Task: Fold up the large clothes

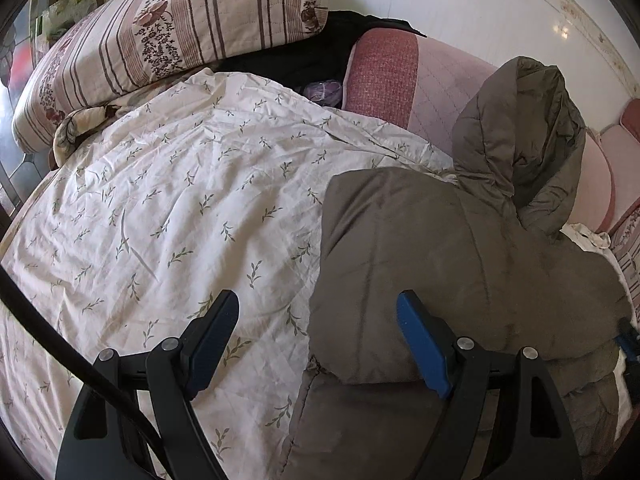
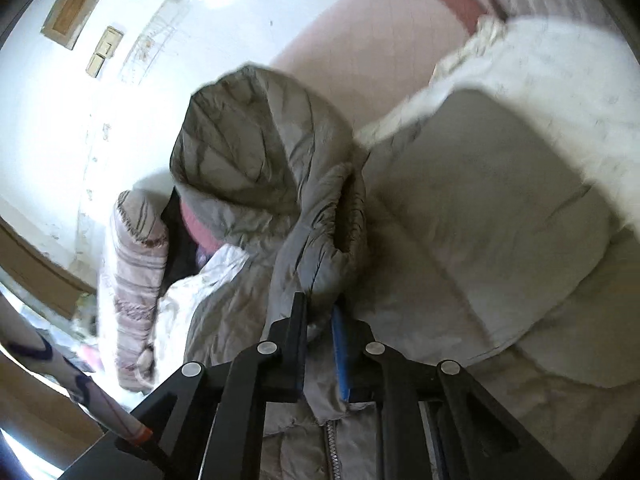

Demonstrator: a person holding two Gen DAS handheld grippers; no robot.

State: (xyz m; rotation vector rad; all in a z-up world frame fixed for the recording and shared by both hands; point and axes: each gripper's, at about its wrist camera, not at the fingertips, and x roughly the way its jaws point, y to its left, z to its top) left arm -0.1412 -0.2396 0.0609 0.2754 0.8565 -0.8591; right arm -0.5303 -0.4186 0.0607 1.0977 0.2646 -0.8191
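A grey-brown padded hooded jacket (image 1: 460,248) lies on a bed, its hood (image 1: 520,132) up against the pink headboard. My left gripper (image 1: 320,320) is open and empty, just above the jacket's left edge. In the right wrist view my right gripper (image 2: 320,312) is shut on the jacket's (image 2: 480,208) front edge near the collar, beside the zipper (image 2: 332,444). The hood (image 2: 256,148) stands up beyond the fingertips. The other gripper (image 1: 628,344) shows at the far right of the left wrist view.
A white quilt with a leaf print (image 1: 180,208) covers the bed. A striped floral pillow (image 1: 160,36) lies at the far left. The pink padded headboard (image 1: 420,84) runs along the back, with a dark garment (image 1: 312,56) beside it. A white wall (image 2: 80,120) rises behind.
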